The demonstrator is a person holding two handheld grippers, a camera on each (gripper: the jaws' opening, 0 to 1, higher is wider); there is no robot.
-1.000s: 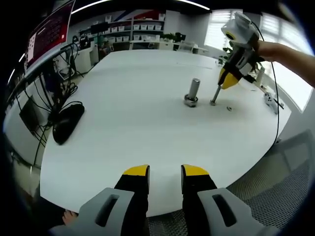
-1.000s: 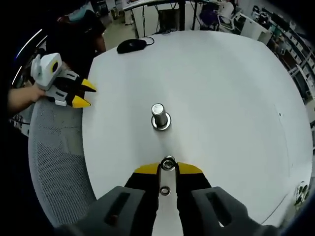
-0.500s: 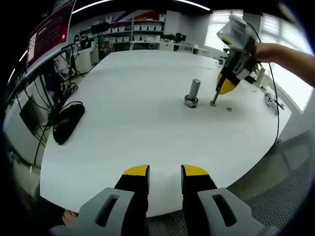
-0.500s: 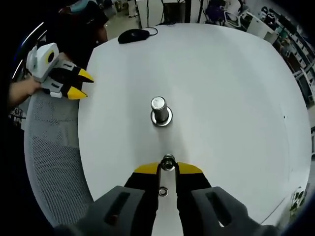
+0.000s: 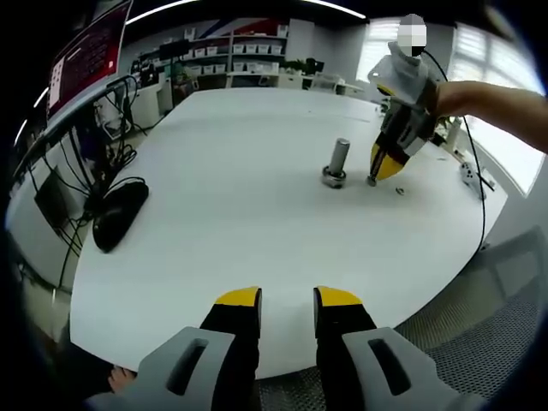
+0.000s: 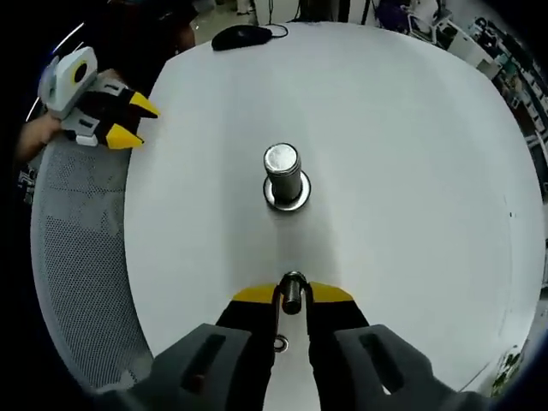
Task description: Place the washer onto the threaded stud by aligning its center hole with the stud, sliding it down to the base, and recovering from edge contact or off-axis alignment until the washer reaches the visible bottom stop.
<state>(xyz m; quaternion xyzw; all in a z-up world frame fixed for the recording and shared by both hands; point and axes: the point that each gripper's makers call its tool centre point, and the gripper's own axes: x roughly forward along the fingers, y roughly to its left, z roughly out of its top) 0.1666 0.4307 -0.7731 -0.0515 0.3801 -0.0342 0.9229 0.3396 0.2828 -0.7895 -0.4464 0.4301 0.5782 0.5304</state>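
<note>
The stud [image 5: 336, 163] is a short upright metal cylinder on a round flanged base, standing mid-table; in the right gripper view the stud [image 6: 284, 175] lies straight ahead of the jaws. My right gripper [image 6: 293, 295] is shut on a slim metal bolt [image 6: 293, 289] that points down. In the left gripper view the right gripper [image 5: 385, 163] hangs just right of the stud, and the bolt's wide end [image 5: 372, 180] touches the table. A tiny metal ring [image 5: 399, 190] lies on the table beside it. My left gripper [image 5: 287, 300] is open and empty at the near table edge.
A round white table [image 5: 223, 197] carries everything. A black mouse [image 5: 116, 214] sits at its left edge near cables and a monitor. A grey mesh chair [image 6: 77, 257] stands by the table edge below the left gripper [image 6: 128, 120]. Shelves line the far wall.
My right gripper has carried the bolt closer to the stud and tilted more steeply over it. The left gripper has stayed still.
</note>
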